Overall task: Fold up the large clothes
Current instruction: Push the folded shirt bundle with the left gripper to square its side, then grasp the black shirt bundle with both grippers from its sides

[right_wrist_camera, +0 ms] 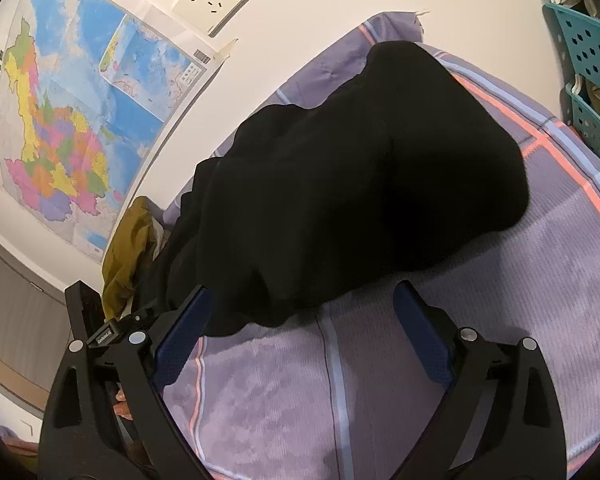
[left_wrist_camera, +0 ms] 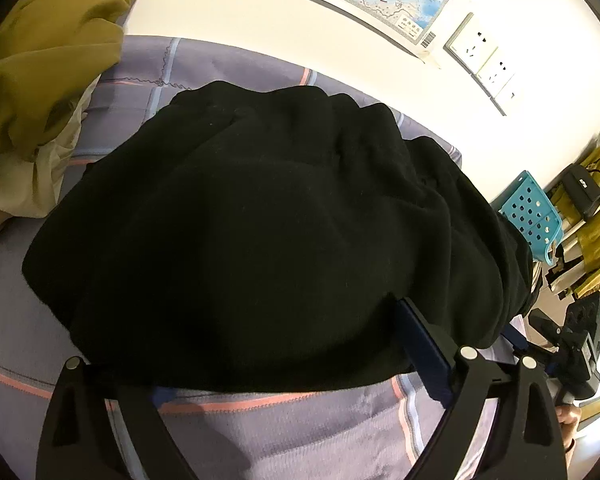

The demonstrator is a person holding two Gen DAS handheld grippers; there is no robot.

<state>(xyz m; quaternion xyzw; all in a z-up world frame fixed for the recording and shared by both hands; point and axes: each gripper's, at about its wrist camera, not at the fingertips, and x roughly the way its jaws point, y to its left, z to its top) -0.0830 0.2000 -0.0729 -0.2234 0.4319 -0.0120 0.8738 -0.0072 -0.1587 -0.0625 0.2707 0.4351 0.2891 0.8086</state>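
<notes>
A black garment [left_wrist_camera: 268, 208] lies bundled in a thick fold on the purple striped bed sheet [left_wrist_camera: 300, 440]. My left gripper [left_wrist_camera: 268, 344] is open wide at the garment's near edge. The cloth lies over its left fingertip, and its right blue pad [left_wrist_camera: 420, 340] stands beside the fold. In the right wrist view the same black garment [right_wrist_camera: 360, 184] stretches away from my right gripper [right_wrist_camera: 303, 292]. That gripper is open, its blue pads [right_wrist_camera: 420, 340] either side of the garment's near corner without pressing it. The right gripper's body [left_wrist_camera: 572, 340] also shows at the left view's edge.
A mustard garment [left_wrist_camera: 48, 60] and a beige cloth [left_wrist_camera: 20, 188] are heaped at the bed's far left against the wall. A map [right_wrist_camera: 72, 120] and sockets [left_wrist_camera: 480, 56] are on the wall. A teal perforated rack [right_wrist_camera: 588, 60] stands beside the bed.
</notes>
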